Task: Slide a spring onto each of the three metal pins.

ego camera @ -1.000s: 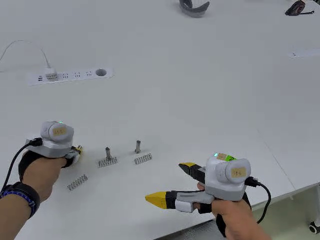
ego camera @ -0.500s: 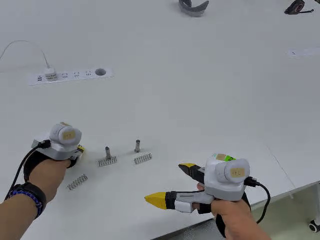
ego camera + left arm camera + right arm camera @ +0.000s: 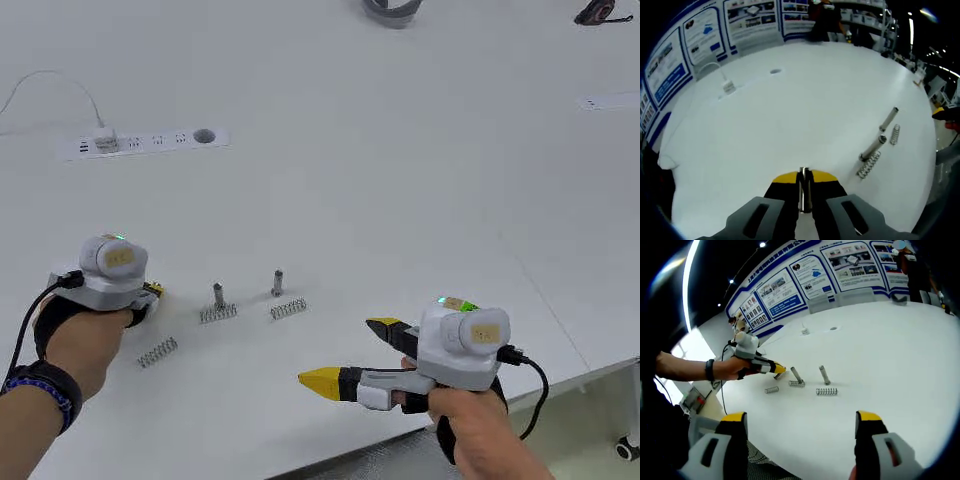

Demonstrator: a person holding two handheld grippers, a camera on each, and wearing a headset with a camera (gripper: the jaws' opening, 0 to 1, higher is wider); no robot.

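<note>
Two metal pins (image 3: 218,294) (image 3: 278,282) stand upright on the white table. A spring (image 3: 217,314) lies at the foot of the left pin, a second spring (image 3: 288,308) lies by the right pin, and a third spring (image 3: 157,351) lies nearer me on the left. My left gripper (image 3: 152,291) hovers left of the pins, shut on a third metal pin (image 3: 804,192) that stands between its jaws. From the left gripper view the standing pins (image 3: 872,147) (image 3: 888,119) lie to the right. My right gripper (image 3: 352,353) is open, near the front edge, with nothing between its yellow fingertips (image 3: 735,417).
A white power strip (image 3: 150,142) with a plugged cable lies at the back left, next to a round hole (image 3: 204,135) in the table. A dark object (image 3: 392,8) sits at the far edge. The table edge (image 3: 590,372) runs close on the right.
The left gripper lifted slightly rightward, then came back lower with the pin still held. The right gripper drifted a little right and toward me. Pins and springs have not moved.
</note>
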